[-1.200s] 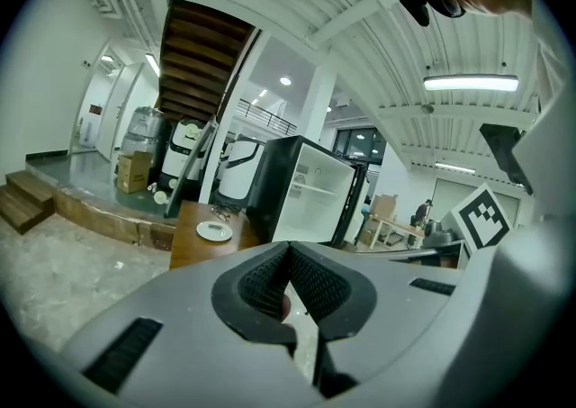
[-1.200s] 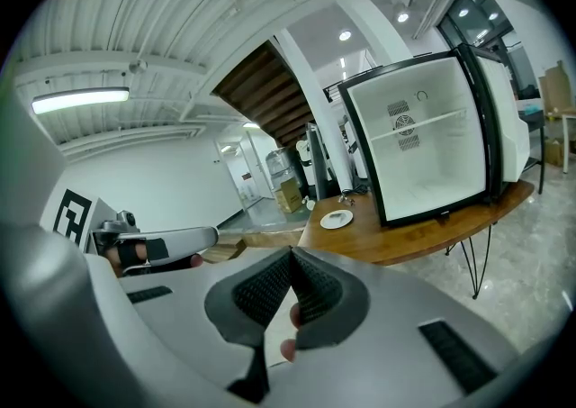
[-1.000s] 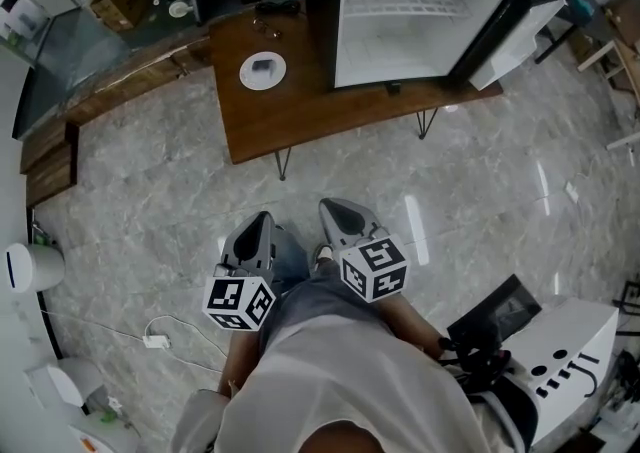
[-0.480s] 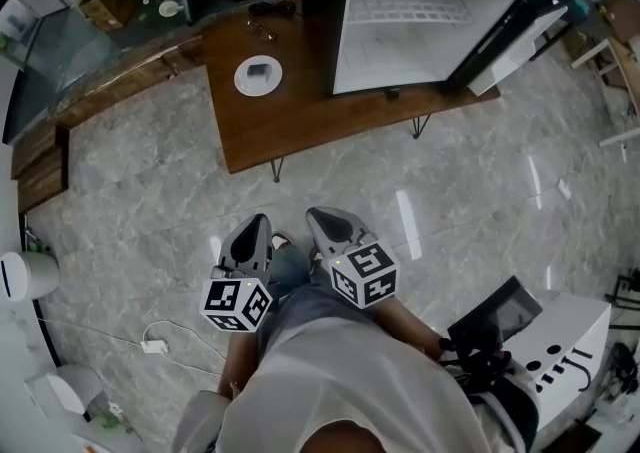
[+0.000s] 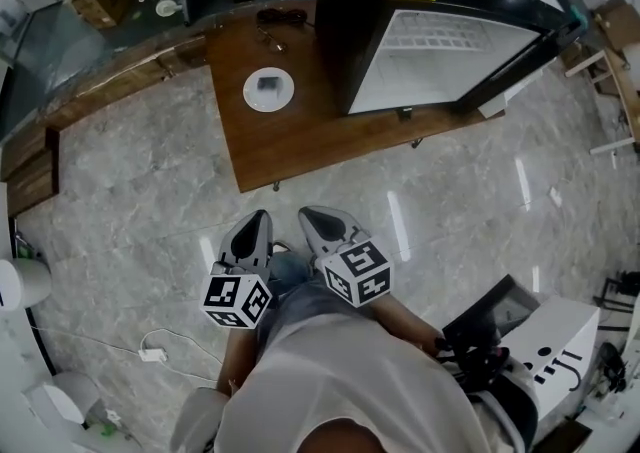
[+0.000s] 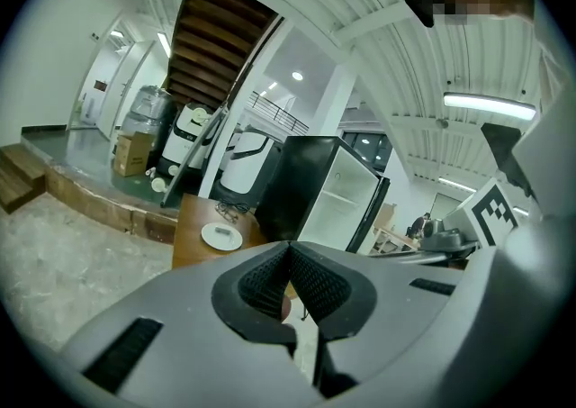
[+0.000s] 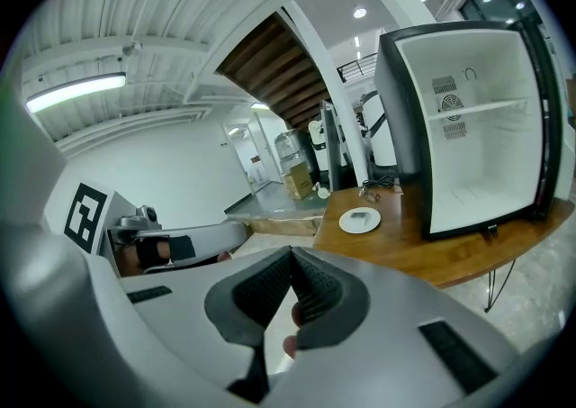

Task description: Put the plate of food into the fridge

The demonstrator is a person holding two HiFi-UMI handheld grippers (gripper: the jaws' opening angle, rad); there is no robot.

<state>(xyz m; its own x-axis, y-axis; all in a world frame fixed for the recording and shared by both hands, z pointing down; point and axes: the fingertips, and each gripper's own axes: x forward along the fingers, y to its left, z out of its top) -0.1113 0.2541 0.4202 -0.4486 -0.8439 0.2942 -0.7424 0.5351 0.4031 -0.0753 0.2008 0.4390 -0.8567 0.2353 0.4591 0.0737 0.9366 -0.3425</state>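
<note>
While the person stands on the marble floor [image 5: 150, 211] well back from the table [image 5: 300, 136], both tools are held low and close in front of the waist, side by side and just apart, noses pointing ahead toward the table. The forearms are drawn in against the body, and each marker cube sits right at the hem of the pale shirt.

The left tool [image 5: 258, 219] has its jaws pressed fully together in its own view, the ribbed pads [image 6: 270, 278] meeting at the tip with nothing gripped between them. The right tool [image 5: 312, 216] is the same – jaws closed tight, pads [image 7: 315, 294] meeting, empty.

The plate [image 5: 269, 88] rests on the wooden table, to the left of the fridge [image 5: 440, 51] and apart from it, with a small grey piece of food [image 5: 267, 83] at its centre. Neither tool is near it – open floor lies between them and the table edge.

The fridge stands on the same table with its door swung open to the right, the white interior and one shelf facing the person. From the right gripper view the plate [image 7: 360, 220] lies just left of the open compartment [image 7: 468, 154].
</note>
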